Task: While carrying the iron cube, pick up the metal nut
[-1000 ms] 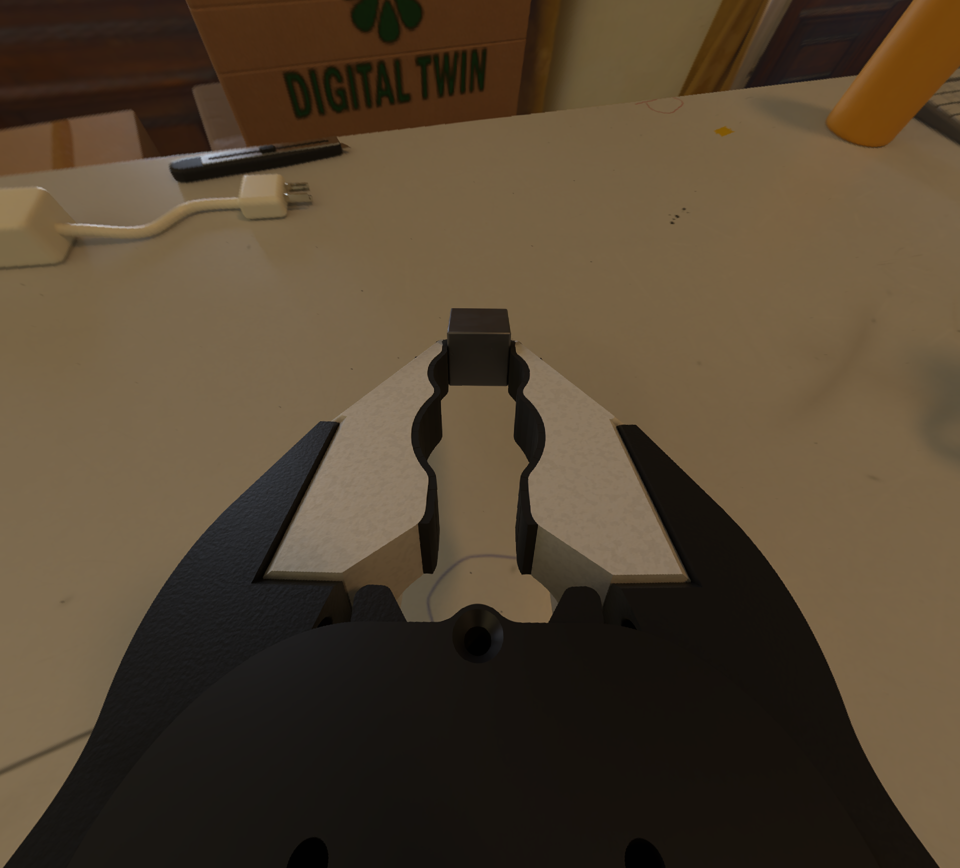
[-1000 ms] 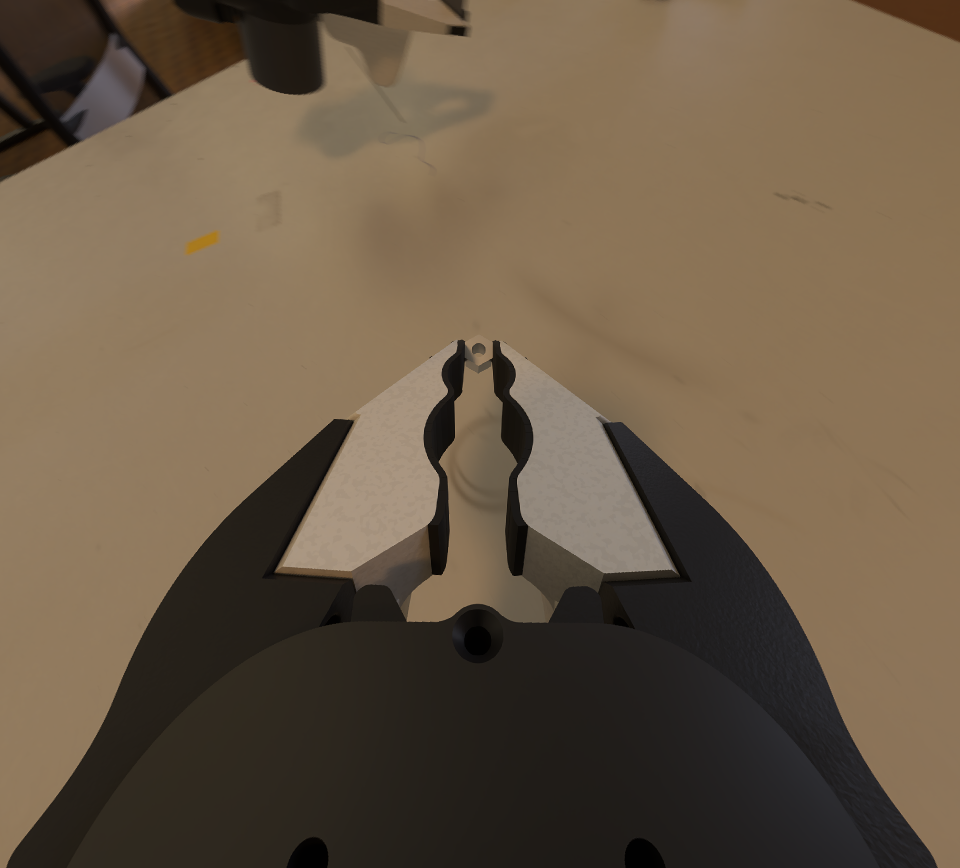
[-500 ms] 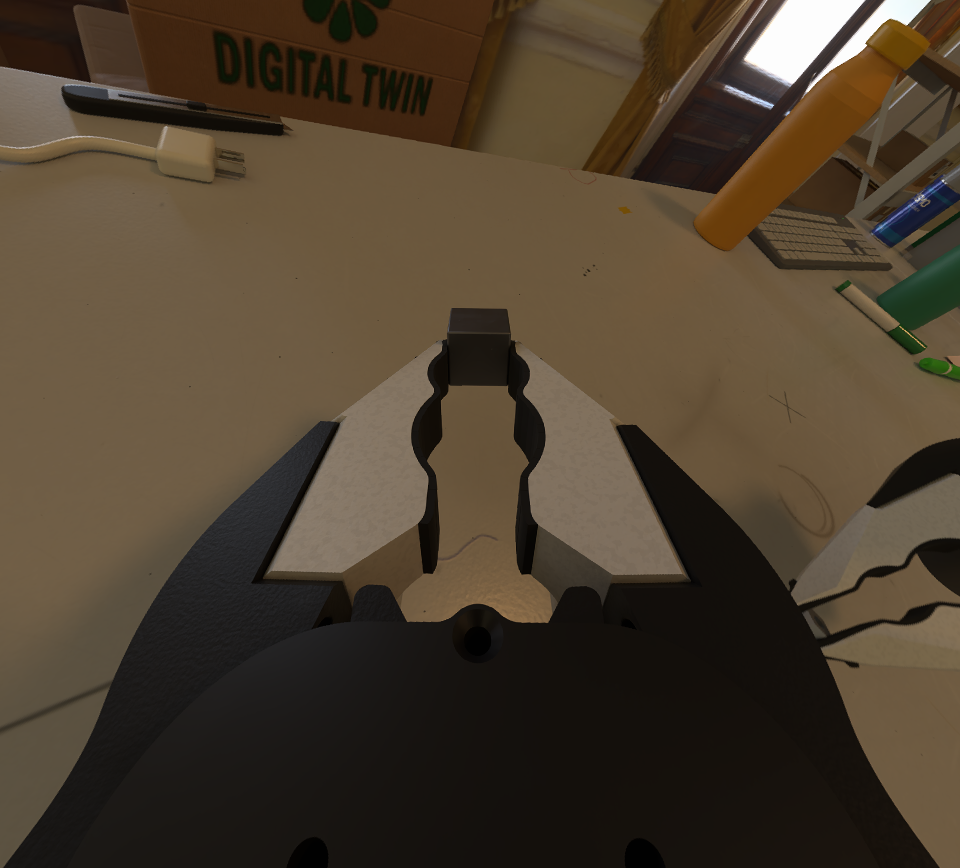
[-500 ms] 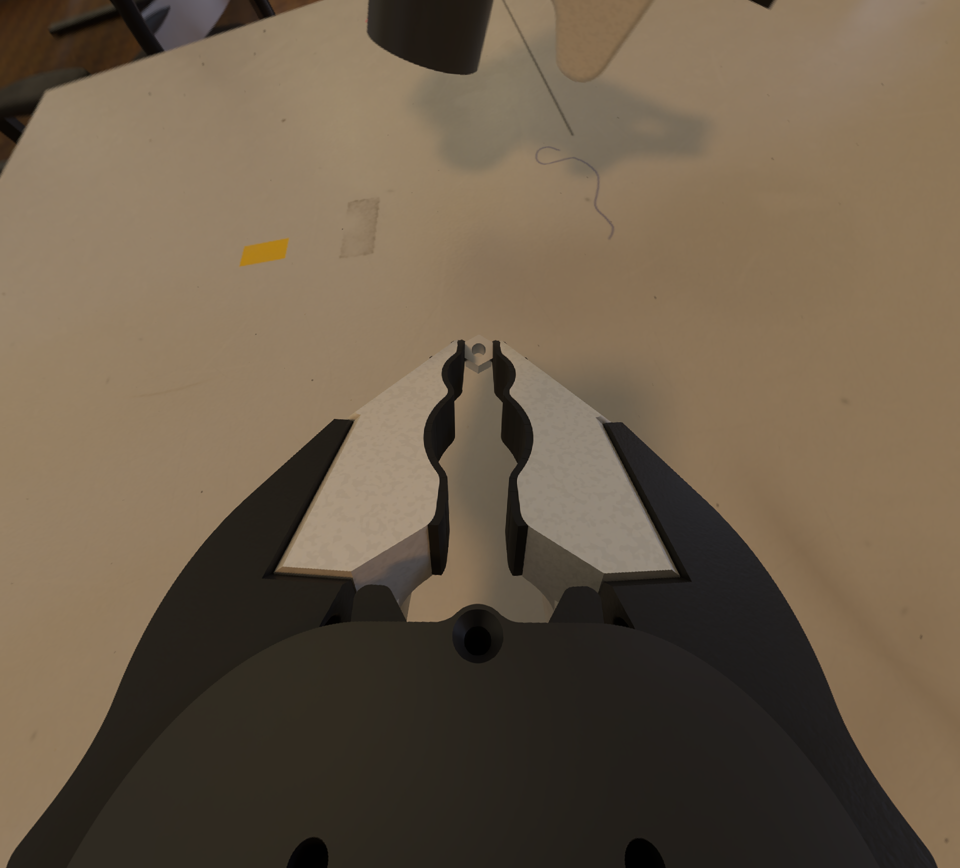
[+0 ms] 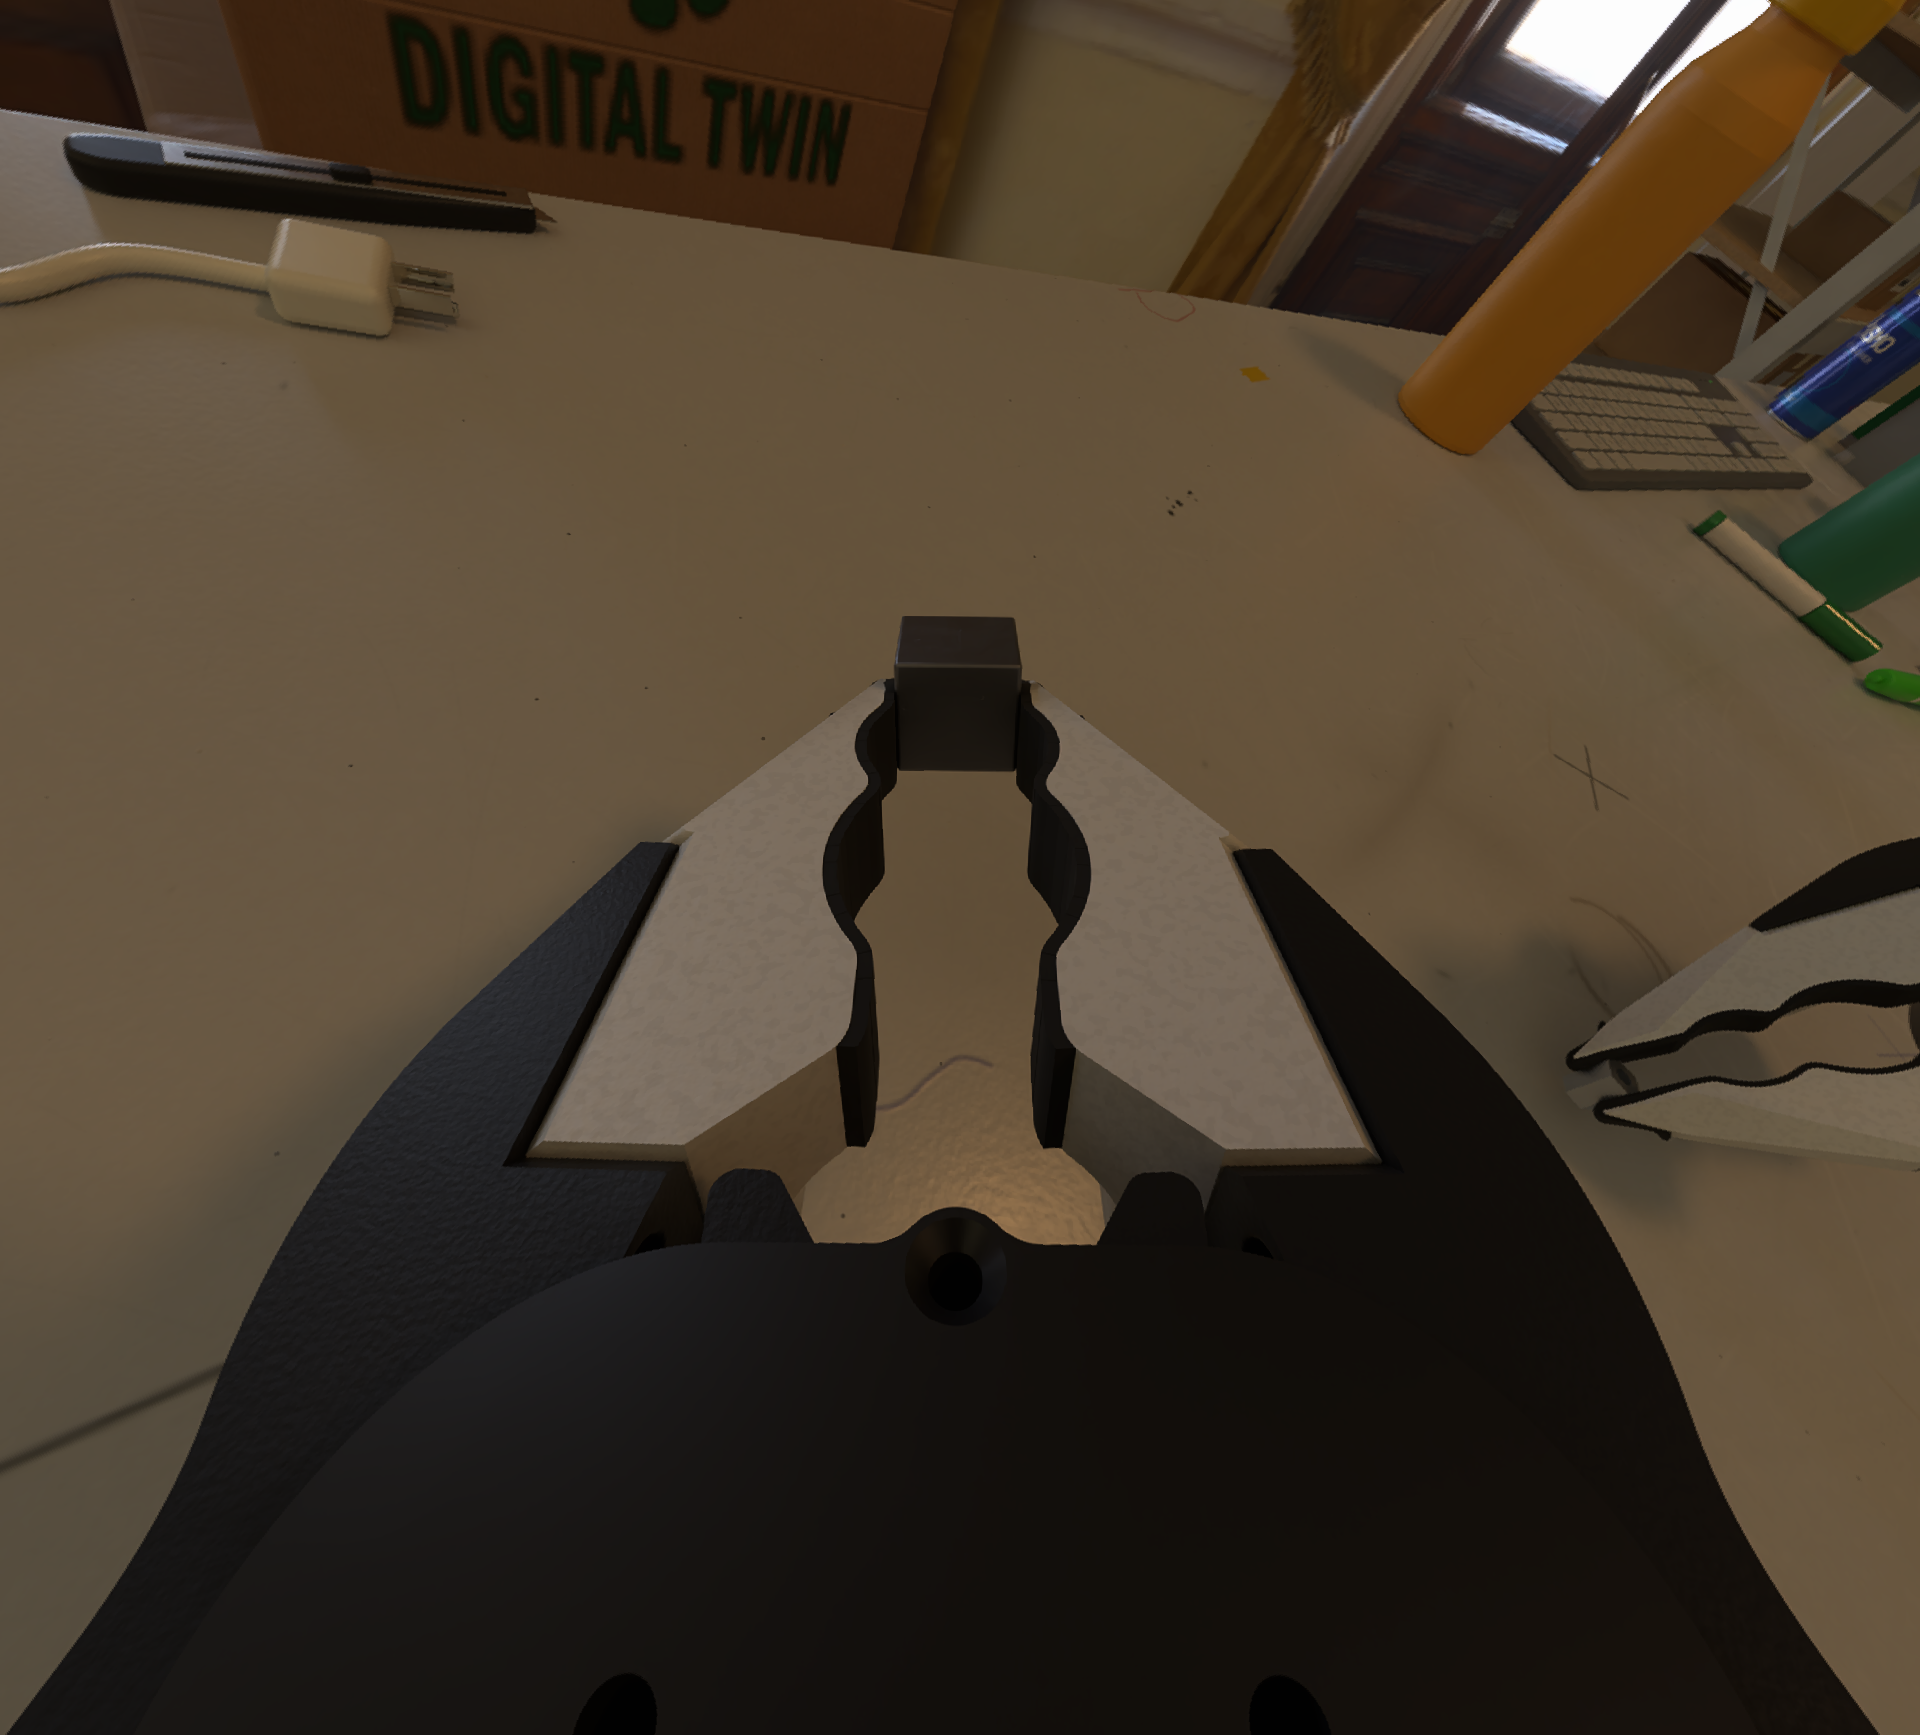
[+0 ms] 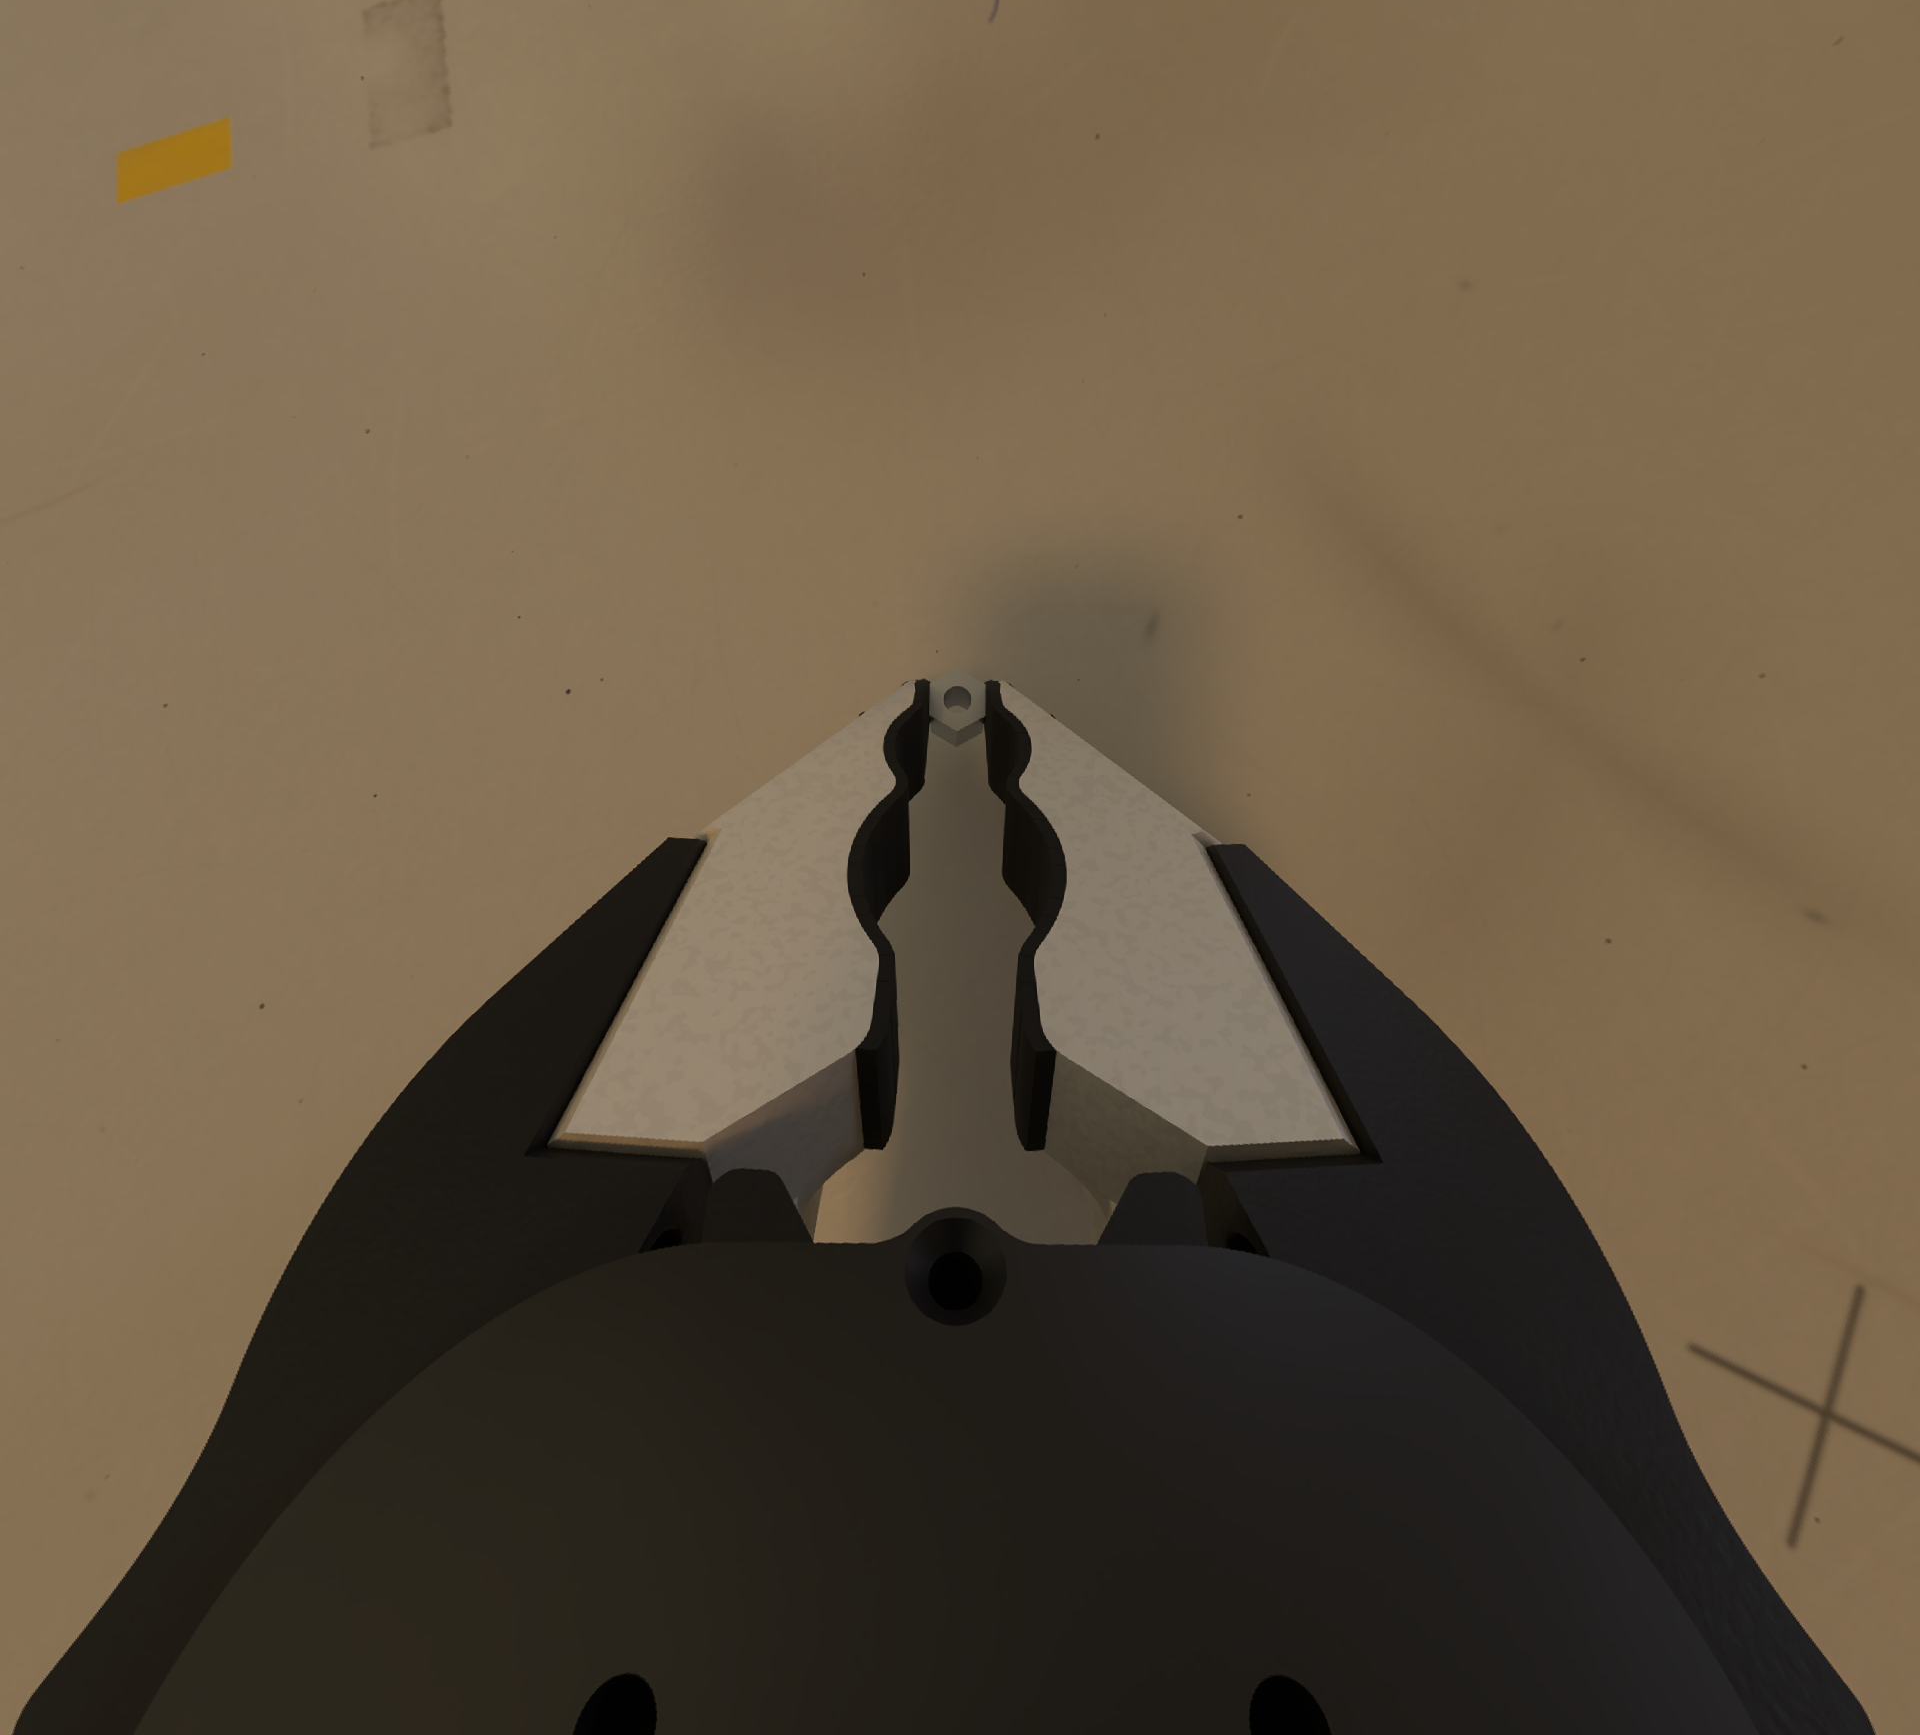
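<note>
My left gripper (image 5: 956,709) is shut on a dark grey iron cube (image 5: 954,690), held at its fingertips above the beige table (image 5: 727,490). My right gripper (image 6: 954,711) is shut on a small silver metal nut (image 6: 955,705), pinched between its fingertips above the table (image 6: 1039,283). The right gripper also shows at the right edge of the left wrist view (image 5: 1756,1051). The left gripper is out of the right wrist view; only a shadow lies at the top edge.
At the table's far side stand a cardboard box (image 5: 582,2), a black utility knife (image 5: 291,179) and a white plug with cable (image 5: 332,288). An orange bottle (image 5: 1631,231), a keyboard (image 5: 1652,428) and a green marker (image 5: 1787,584) sit to the right.
The right wrist view has tilted down toward the table and the left gripper has left it. The left view has shifted slightly. Both grips are unchanged.
</note>
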